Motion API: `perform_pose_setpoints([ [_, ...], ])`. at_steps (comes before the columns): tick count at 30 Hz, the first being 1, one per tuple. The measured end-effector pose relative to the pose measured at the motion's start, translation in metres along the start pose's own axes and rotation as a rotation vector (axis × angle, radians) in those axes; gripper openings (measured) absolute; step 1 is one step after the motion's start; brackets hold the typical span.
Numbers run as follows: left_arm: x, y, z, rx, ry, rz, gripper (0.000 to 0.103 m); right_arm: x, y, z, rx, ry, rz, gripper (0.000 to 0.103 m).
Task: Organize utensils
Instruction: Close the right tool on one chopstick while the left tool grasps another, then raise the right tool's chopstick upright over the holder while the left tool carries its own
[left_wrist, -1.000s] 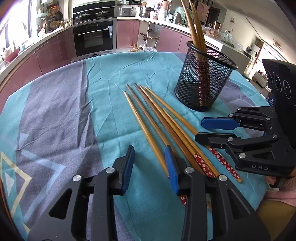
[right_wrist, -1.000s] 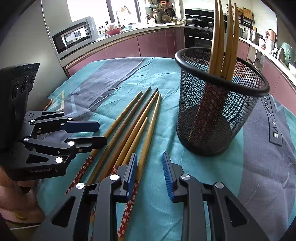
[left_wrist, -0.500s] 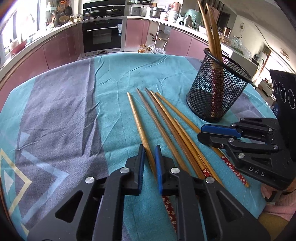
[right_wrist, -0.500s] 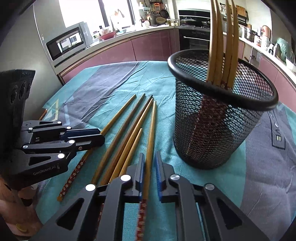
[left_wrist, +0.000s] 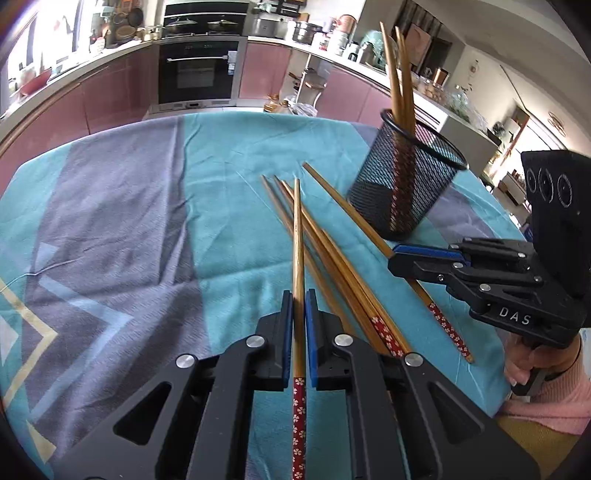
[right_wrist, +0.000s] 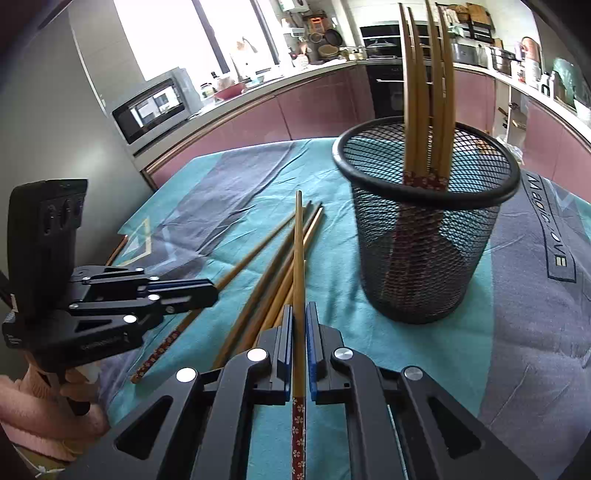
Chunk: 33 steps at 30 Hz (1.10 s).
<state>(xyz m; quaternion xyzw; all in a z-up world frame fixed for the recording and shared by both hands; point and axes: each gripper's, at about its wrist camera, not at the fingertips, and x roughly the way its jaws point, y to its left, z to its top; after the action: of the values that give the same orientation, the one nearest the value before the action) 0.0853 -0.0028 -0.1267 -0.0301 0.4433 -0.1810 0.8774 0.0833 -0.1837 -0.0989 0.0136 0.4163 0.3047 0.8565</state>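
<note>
Kitchen, round table with a teal-grey cloth (left_wrist: 110, 229), pink cabinets and an oven (left_wrist: 199, 70) behind. Left gripper (left_wrist: 299, 306) is clamped on one chopstick (left_wrist: 297, 236), held along the fingers, tip forward, patterned end trailing back under the body. Right gripper (right_wrist: 300, 317) is likewise clamped on its own chopstick (right_wrist: 298, 258), same orientation. Both sticks look lifted off the pile; can't tell if the tips have cleared it. Loose chopsticks (left_wrist: 332, 258) lie fanned on the cloth between the two grippers, overlapping. Mesh cup (right_wrist: 424, 229) stands upright just beside the pile, several chopsticks (right_wrist: 424, 92) already standing in it. Risks: each grip is near the patterned end, so there's a long lever ahead of the pads and the stick can pivot or slip when tilted upright. Swinging either tip toward the cup could catch the rim and tip it, since it looks light. The standing sticks crowd one side of the opening, so an incoming one may jam against them. The grippers are near each other, so going for the cup simultaneously could make them collide. A dragging tip would scatter the pile.
</note>
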Motion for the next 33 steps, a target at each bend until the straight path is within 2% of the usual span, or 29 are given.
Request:
perform_pose_setpoints([
  [10, 0.01, -0.009, -0.004, 0.05, 0.044, -0.006, 0.008, 0.011, 0.008, -0.005, -0.045, 0.066, 0.008, 0.006],
  [17, 0.017, -0.006, 0.002, 0.07, 0.066, -0.027, 0.015, 0.02, 0.005, -0.002, -0.049, 0.09, 0.001, 0.008],
  [21, 0.021, -0.006, 0.007, 0.08, 0.074, -0.035, 0.017, 0.024, 0.003, 0.004, -0.051, 0.089, -0.002, 0.009],
  [25, 0.023, -0.005, 0.009, 0.077, 0.076, -0.035, 0.014, 0.025, 0.002, 0.006, -0.046, 0.086, 0.005, 0.009],
  [26, 0.022, -0.004, 0.009, 0.069, 0.072, -0.022, 0.009, 0.024, 0.002, 0.006, -0.047, 0.083, 0.006, 0.007],
  [29, 0.02, -0.004, 0.01, 0.058, 0.05, 0.018, 0.007, 0.017, 0.001, 0.007, -0.044, 0.06, 0.002, 0.006],
  [33, 0.009, -0.002, 0.011, 0.043, 0.026, -0.018, 0.007, -0.001, 0.0, 0.009, -0.046, 0.014, 0.002, 0.006],
])
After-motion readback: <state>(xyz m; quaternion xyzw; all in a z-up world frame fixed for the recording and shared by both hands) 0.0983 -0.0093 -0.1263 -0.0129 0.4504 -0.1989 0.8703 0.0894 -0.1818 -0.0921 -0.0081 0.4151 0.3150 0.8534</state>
